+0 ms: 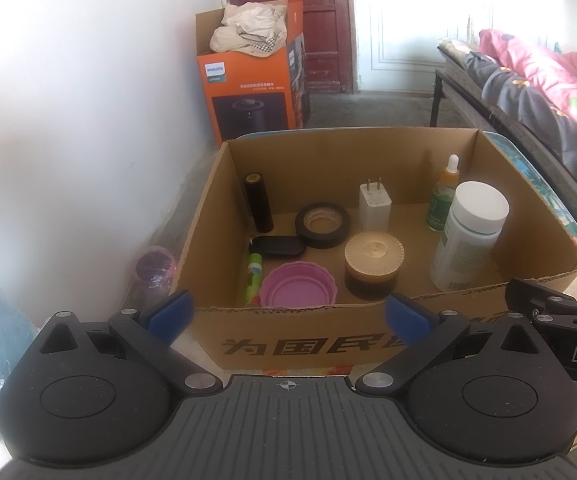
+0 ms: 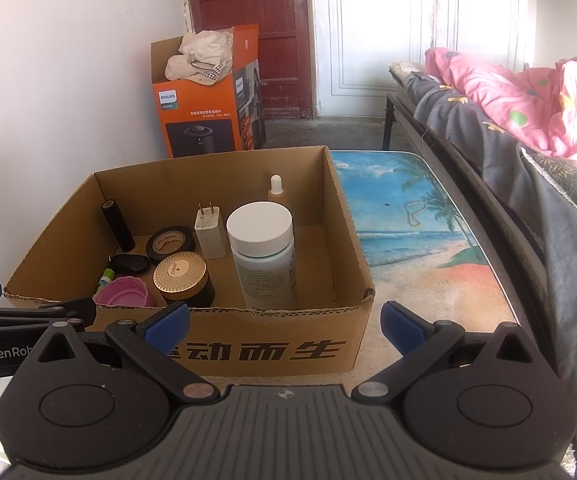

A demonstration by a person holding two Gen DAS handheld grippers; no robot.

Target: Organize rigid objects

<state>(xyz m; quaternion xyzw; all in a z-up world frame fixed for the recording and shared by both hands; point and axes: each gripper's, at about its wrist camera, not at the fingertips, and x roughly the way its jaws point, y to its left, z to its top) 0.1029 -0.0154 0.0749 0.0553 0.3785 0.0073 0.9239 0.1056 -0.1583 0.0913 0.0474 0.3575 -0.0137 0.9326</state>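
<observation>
An open cardboard box (image 1: pixel 288 340) (image 2: pixel 272 350) stands on the beach-print table (image 2: pixel 416 248). In it are a white pill bottle (image 1: pixel 468 236) (image 2: pixel 262 256), a gold-lidded jar (image 1: pixel 372 268) (image 2: pixel 182 276), a pink lid (image 1: pixel 298 286) (image 2: pixel 126 290), black tape (image 1: pixel 322 224) (image 2: pixel 170 242), a white plug adapter (image 1: pixel 374 202) (image 2: pixel 209 232), a dropper bottle (image 1: pixel 444 196) (image 2: pixel 276 192), a black cylinder (image 1: pixel 258 202) (image 2: pixel 118 224), a key fob (image 1: pixel 278 245) (image 2: pixel 130 262) and a green tube (image 1: pixel 253 276). My left gripper (image 1: pixel 288 314) and right gripper (image 2: pixel 284 326) are open and empty, just before the box's near wall.
An orange Philips box (image 1: pixel 248 92) (image 2: pixel 204 116) with cloth in it stands on the floor by the white wall and red door. A bed with a pink quilt (image 2: pixel 528 100) runs along the right. A rubber band (image 2: pixel 414 212) lies on the table.
</observation>
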